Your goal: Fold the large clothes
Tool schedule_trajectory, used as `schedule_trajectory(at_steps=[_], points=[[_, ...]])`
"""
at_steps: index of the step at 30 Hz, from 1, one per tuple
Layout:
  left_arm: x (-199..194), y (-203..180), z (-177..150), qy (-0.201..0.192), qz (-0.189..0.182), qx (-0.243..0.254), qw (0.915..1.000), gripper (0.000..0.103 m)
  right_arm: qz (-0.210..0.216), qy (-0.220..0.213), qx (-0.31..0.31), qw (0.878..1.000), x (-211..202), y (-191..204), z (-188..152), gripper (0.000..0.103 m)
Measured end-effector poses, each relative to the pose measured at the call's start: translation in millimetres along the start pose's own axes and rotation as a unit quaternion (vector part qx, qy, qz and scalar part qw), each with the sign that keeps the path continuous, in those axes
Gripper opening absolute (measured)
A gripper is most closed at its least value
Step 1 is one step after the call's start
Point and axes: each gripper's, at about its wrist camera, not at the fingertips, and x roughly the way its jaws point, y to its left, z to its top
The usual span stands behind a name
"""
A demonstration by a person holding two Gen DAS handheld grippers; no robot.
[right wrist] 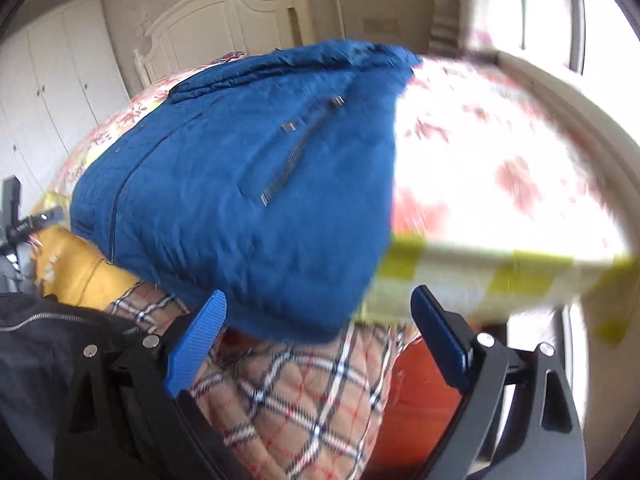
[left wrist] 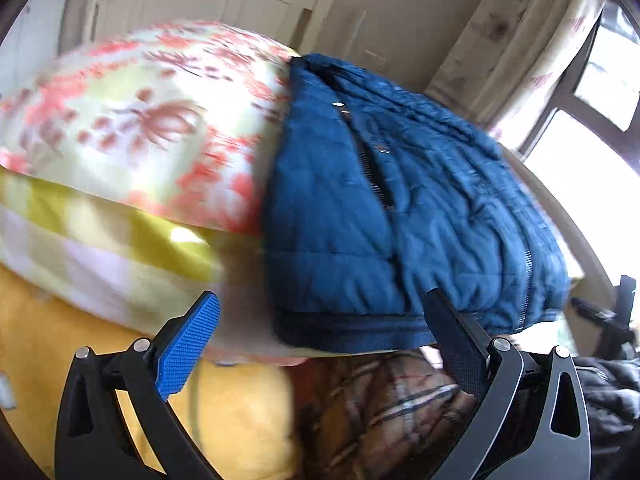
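Closest in, both grippers hang with their jaws spread wide and nothing between them — the left gripper [left wrist: 324,340] sits just short of the hem, the right gripper [right wrist: 320,332] by the lower corner. Below them a plaid quilted garment [right wrist: 304,396] and a yellow one [left wrist: 224,412] lie in a heap, looking unfolded, so there's likely more to do. Just past the fingers, the blue quilted jacket [left wrist: 400,208] rests on the floral bedspread [left wrist: 140,120] at the bed's edge as a compact bundle — it looks folded, or close to it. Further back stands the white headboard [right wrist: 224,24].
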Motion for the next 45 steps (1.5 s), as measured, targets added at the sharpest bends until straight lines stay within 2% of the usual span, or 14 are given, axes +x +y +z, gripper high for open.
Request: schedule_trajectory(at_steps=[5,10,21,22,24,25,27,29,33,36,39,41,43,45], points=[[16.6,-2.0,0.7,-0.004,-0.031,-0.02,0.9993,0.098,0.053,-0.021,0.057,0.997,6.2,-20.4,-17.5,0.092],[28.9,7.7,-2.6,0.009,-0.059,-0.05,0.997,0.097,0.085,-0.025,0.09,0.992,22.7,-28.3,-23.4,0.092],[46.2,0.0,0.0,0.0,-0.077,-0.048,0.9959,0.096,0.16,-0.032,0.111,0.98,51.9,-26.4,-12.2,0.092],[45.2,0.3,-0.8,-0.003,-0.081,-0.048,0.9956,0.093,0.166,-0.031,0.11,0.979,54.3,-25.3,-13.2,0.088],[44.3,1.2,-1.9,-0.006,-0.083,-0.049,0.9953,0.074,0.181,-0.028,0.101,0.978,57.6,-19.8,-15.7,0.075],[43.0,1.4,-3.1,-0.006,-0.087,-0.052,0.9948,0.068,0.178,-0.032,0.097,0.979,56.0,-18.9,-17.1,0.06],[33.9,-3.1,-5.8,-0.01,-0.091,-0.046,0.9947,0.047,0.191,-0.048,0.079,0.977,48.2,-13.3,-18.9,0.032],[22.9,-7.9,-8.9,-0.019,-0.084,-0.033,0.9957,0.032,0.181,-0.051,0.059,0.98,37.7,-4.9,-18.9,0.026],[1.0,-18.6,-9.4,-0.05,-0.085,-0.019,0.9949,0.016,0.172,-0.076,0.032,0.982,9.4,8.9,-19.1,0.017],[-20.3,-25.4,-2.7,-0.083,-0.113,-0.026,0.9897,0.012,0.169,-0.102,0.023,0.98,-13.0,19.9,-16.0,0.014],[-46.5,-38.4,8.2,-0.112,-0.132,-0.008,0.9848,0.01,0.166,-0.129,0.013,0.977,-36.7,29.9,-5.2,0.013],[-58.5,-41.9,13.8,-0.125,-0.145,-0.005,0.9815,0.003,0.158,-0.139,0.0,0.978,-50.0,34.5,3.0,0.013],[-65.9,-42.7,24.2,-0.135,-0.168,-0.015,0.9763,0.003,0.157,-0.152,-0.001,0.976,-59.6,38.3,10.0,0.013],[-64.8,-47.0,40.8,-0.133,-0.17,-0.014,0.9764,0.003,0.157,-0.17,-0.002,0.973,-64.7,41.7,22.1,0.012]])
